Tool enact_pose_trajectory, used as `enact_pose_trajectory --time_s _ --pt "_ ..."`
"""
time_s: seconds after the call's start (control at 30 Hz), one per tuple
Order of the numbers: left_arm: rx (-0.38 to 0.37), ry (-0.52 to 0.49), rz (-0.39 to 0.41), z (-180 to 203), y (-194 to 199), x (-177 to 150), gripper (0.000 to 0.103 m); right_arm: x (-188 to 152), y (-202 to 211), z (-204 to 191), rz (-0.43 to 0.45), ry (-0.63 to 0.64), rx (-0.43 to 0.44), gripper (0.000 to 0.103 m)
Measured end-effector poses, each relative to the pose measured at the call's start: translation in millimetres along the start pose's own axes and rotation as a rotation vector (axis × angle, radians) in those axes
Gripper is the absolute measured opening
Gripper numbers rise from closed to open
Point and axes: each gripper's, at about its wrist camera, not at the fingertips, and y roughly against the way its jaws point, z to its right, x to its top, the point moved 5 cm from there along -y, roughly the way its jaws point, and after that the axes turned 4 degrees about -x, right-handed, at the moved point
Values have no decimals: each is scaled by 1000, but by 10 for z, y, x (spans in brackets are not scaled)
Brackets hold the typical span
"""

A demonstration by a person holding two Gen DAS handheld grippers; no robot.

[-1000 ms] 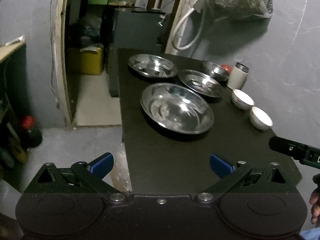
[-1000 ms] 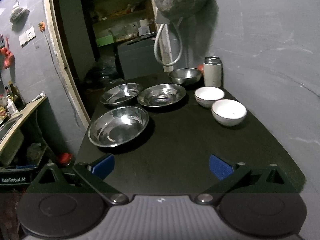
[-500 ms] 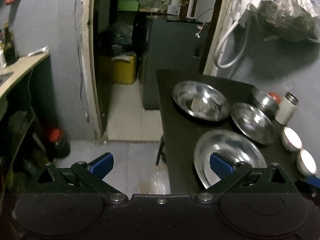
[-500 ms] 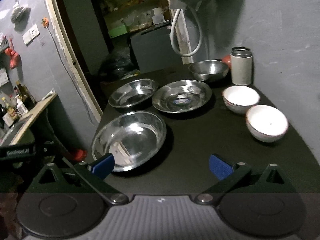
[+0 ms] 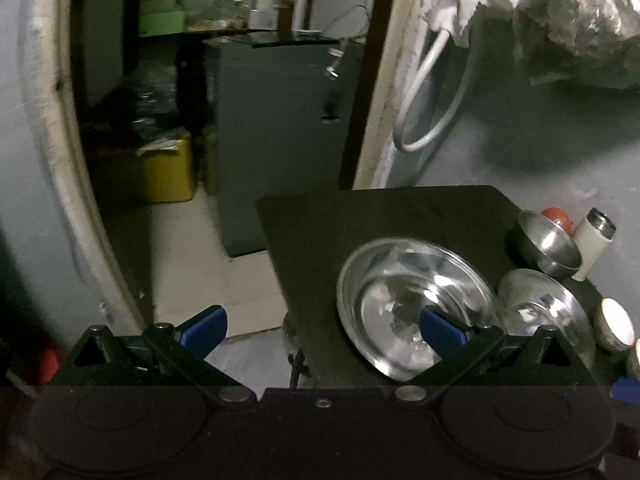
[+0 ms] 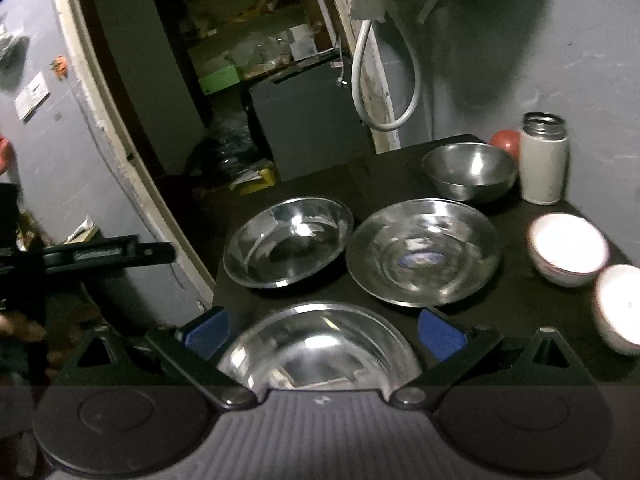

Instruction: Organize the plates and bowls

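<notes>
Moved in since half a second ago: right gripper (image 6: 322, 332), fingers spread wide, over nearest steel plate (image 6: 320, 344) on black table (image 6: 520, 312). Left gripper (image 5: 320, 328) likewise spread, empty, at table's left edge beside far plate (image 5: 416, 304).

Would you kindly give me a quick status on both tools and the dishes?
Left tool open, empty. Right tool open over nearest steel plate, not gripping. Two plates, steel bowl, white bowls unstacked. Path clear.
</notes>
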Motion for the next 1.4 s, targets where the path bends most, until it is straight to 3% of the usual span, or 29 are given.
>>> enact_pose_trajectory --time_s 0.2,0.37,0.63,0.7,0.77,0.97,1.3,1.4 --pt "-54 -98 -58 1 -547 201 97 119 -504 -150 -53 -64 10 103" --pt "-94 -136 -80 -6 -737 227 92 158 -806 -194 -88 -114 15 100" --pt "-148 -148 -117 -19 -908 215 66 219 -1085 -192 -106 -163 -5 87" --pt "-159 -149 -126 -15 -935 212 51 223 -1128 -183 -113 -173 -12 85" --pt "-175 -151 -138 -9 -960 200 43 216 -1165 -167 -122 -181 -20 83" --pt "-196 -146 -162 -6 -1004 164 17 221 -1268 -176 -140 -185 -26 61" --pt "-208 -137 -172 -45 -999 126 9 202 -1354 -124 -149 -200 -58 28" --pt "-212 -137 -166 -49 -966 101 8 199 -1357 -134 -144 -186 -72 26"
